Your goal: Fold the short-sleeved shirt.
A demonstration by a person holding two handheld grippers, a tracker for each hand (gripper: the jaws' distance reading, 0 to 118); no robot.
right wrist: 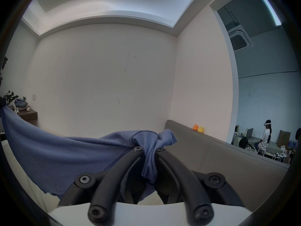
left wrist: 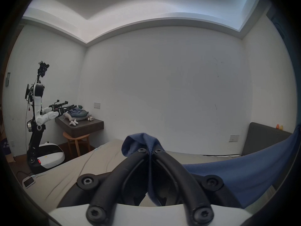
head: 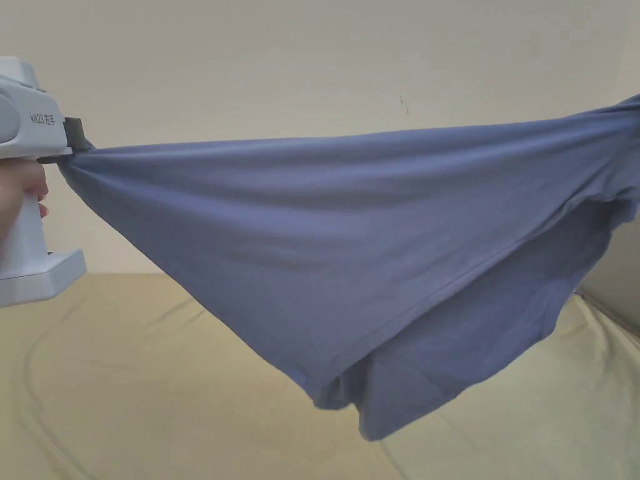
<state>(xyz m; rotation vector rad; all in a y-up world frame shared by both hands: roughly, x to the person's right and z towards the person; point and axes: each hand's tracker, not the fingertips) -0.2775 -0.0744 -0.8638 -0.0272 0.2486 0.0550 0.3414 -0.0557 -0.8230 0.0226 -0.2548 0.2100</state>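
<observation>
The left claw (left wrist: 149, 151) and right claw (right wrist: 149, 148) each clamp the blue shirt (head: 325, 250), stretched taut between them above the bed (head: 125, 387).

Small dark print on left tool (head: 75, 142) body — too blurred to read.

bedroom-style room used as a robotics data site. bed (left wrist: 91, 166) with tan sheet, dark padded headboard (right wrist: 211, 149), two rubber ducks (right wrist: 198, 128) on its top edge. floating dark shelf (left wrist: 81, 126) piled with clothes and soft toys, wooden stool (left wrist: 76, 141) beneath. white-and-black mobile robot (left wrist: 39, 120) parked in the corner. wide opening to a bigger hall: ceiling air unit (right wrist: 239, 40), person in a headset (right wrist: 265, 138).
</observation>
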